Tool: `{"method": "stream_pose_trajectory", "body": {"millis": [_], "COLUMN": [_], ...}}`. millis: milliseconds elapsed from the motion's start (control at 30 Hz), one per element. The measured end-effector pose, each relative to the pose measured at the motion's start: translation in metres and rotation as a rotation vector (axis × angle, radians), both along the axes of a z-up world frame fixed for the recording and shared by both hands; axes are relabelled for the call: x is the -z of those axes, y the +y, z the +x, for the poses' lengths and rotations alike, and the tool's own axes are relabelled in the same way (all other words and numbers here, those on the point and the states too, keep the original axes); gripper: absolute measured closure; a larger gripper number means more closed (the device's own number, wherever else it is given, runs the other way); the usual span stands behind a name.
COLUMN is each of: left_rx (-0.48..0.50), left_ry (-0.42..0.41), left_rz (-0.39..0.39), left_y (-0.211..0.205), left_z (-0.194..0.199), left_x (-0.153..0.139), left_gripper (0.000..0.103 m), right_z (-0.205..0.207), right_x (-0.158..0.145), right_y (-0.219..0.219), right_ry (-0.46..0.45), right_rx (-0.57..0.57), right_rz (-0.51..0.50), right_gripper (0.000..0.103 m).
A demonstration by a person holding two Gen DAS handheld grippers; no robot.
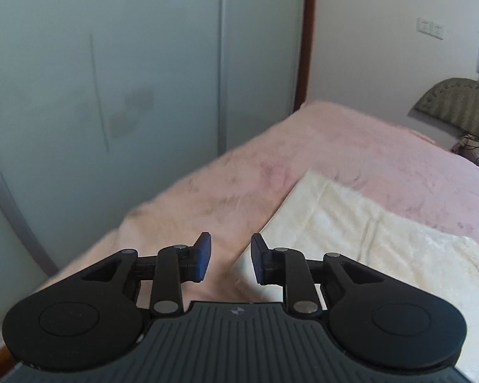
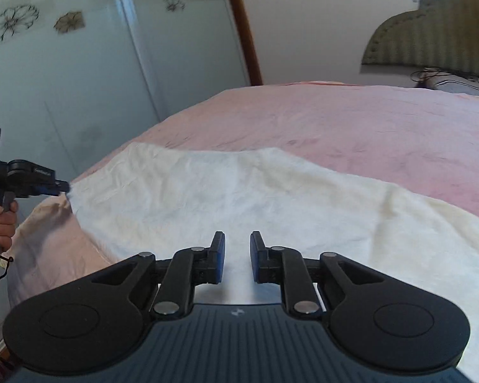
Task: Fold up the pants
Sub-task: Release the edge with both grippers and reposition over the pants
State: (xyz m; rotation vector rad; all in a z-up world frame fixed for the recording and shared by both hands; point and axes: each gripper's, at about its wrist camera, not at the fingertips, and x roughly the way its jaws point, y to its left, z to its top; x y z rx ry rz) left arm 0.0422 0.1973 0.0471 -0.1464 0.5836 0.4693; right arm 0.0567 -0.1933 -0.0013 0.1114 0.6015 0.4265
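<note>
Cream pants (image 2: pixel 239 198) lie folded and crinkled on the pink bedspread (image 2: pixel 351 121), both tools spread, pinching nothing.

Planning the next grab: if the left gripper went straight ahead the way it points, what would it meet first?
Probably the pink bedspread, just beside the cream pants' near edge. The left gripper is open and empty; depth is unclear.

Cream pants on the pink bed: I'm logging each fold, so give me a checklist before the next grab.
1. Left gripper empty, jaws apart: ok.
2. Right gripper empty, jaws apart: ok.
3. Cream pants lie on the pink bed cover: ok.
4. Fabric smooth: not ok, wrinkled.
5. Left gripper at the pants' corner: ok, in right wrist view.
6. Whole garment outline visible: cannot tell.
</note>
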Motion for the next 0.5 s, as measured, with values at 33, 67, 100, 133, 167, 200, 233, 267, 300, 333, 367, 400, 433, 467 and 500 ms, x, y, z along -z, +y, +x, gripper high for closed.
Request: {"method": "stream_pose_trajectory", "body": {"millis": [33,67,100,133,167,200,233,267,300,333,367,400,433,467,500], "left_rx": [0.029,0.074,0.128,0.190,0.247,0.307,0.365,0.427,0.491,0.553,0.618,0.674,0.720,0.759,0.793], "left_ry": [-0.009,-0.012,-0.013,-0.016,-0.020,-0.019,-0.010,0.004,0.015,0.024,0.033,0.042,0.049,0.058,0.071], "left_rz": [0.002,-0.008,-0.019,-0.028,-0.027,-0.016,-0.007,-0.005,-0.009,-0.009,0.004,0.025,0.047,0.068,0.082], "left_y": [-0.009,-0.020,-0.031,-0.046,-0.063,-0.083,-0.103,-0.123,-0.143,-0.163,-0.184,-0.204,-0.222,-0.240,-0.255], "left_z": [0.001,0.003,0.007,0.011,0.014,0.019,0.024,0.029,0.032,0.035,0.038,0.039,0.039,0.039,0.038], "left_x": [-0.006,-0.010,-0.013,-0.014,-0.014,-0.013,-0.011,-0.008,-0.004,0.000,0.006,0.011,0.017,0.023,0.027], "left_gripper": [0.070,0.065,0.056,0.053,0.050,0.049,0.049,0.048,0.048,0.048,0.047,0.046,0.046,0.046,0.046], "right_z": [0.002,0.008,0.002,-0.011,-0.026,-0.035,-0.041,-0.046,-0.051,-0.053,-0.059,-0.066,-0.073,-0.081,-0.089], "right_x": [0.004,0.012,0.017,0.018,0.019,0.017,0.015,0.014,0.013,0.014,0.014,0.016,0.018,0.022,0.028], "right_y": [-0.006,-0.013,-0.023,-0.031,-0.040,-0.052,-0.064,-0.078,-0.093,-0.108,-0.123,-0.137,-0.152,-0.170,-0.186], "right_ry": [0.020,0.070,0.094,0.066,0.032,0.010,-0.003,-0.009,-0.006,-0.002,0.001,0.007,0.012,0.021,0.045], "right_rx": [0.026,0.038,0.051,0.087,0.124,0.162,0.211,0.271,0.322,0.368,0.425,0.491,0.547,0.597,0.638], "right_rz": [-0.024,-0.065,-0.098,-0.110,-0.098,-0.074,-0.055,-0.044,-0.042,-0.051,-0.072,-0.092,-0.096,-0.089,-0.080], "right_gripper": [0.085,0.085,0.085,0.085,0.085,0.085,0.085,0.085,0.085,0.084,0.084,0.084,0.083,0.075,0.063]}}
